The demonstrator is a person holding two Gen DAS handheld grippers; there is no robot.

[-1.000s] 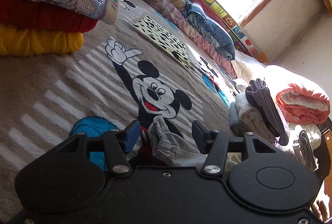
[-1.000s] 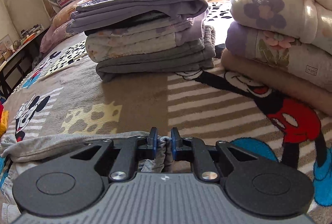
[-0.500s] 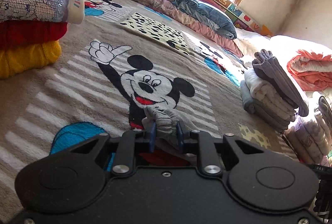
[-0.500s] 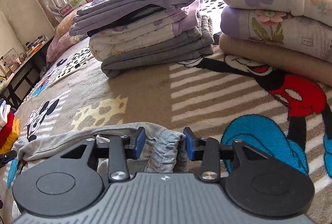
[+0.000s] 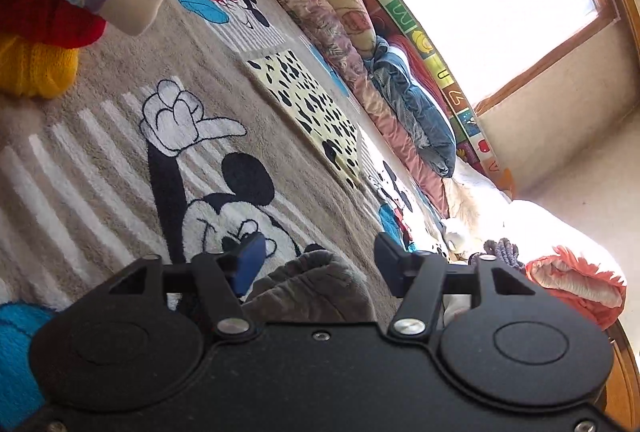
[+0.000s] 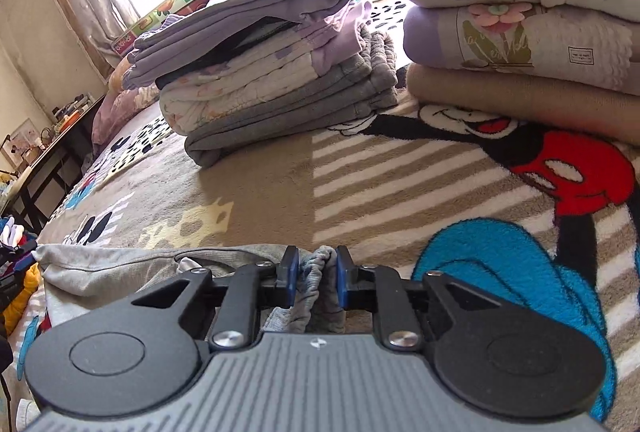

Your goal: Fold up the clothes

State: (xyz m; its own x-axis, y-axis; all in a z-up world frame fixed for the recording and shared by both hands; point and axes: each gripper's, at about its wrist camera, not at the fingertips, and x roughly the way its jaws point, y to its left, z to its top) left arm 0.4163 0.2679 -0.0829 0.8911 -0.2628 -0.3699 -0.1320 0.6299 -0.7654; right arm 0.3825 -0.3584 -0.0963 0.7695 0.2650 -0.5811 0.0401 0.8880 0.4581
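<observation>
A grey garment lies on the Mickey Mouse blanket (image 6: 400, 168). In the right wrist view its body (image 6: 120, 268) stretches left and its gathered elastic hem (image 6: 318, 280) is pinched between the blue pads of my right gripper (image 6: 317, 272), which is shut on it. In the left wrist view the other end of the grey garment (image 5: 308, 288) bunches between the fingers of my left gripper (image 5: 318, 258), which stands wide open around it without touching.
A stack of folded grey and lilac clothes (image 6: 272, 72) and a pile of folded floral blankets (image 6: 520, 4) stand ahead of the right gripper. Red, yellow and sequinned folded clothes (image 5: 48, 4) sit at upper left in the left view, pillows (image 5: 400, 92) along the window wall.
My left gripper, shut on the grey cloth half a second ago, has opened wide and tilted. My right gripper, open half a second ago, has shut on the hem.
</observation>
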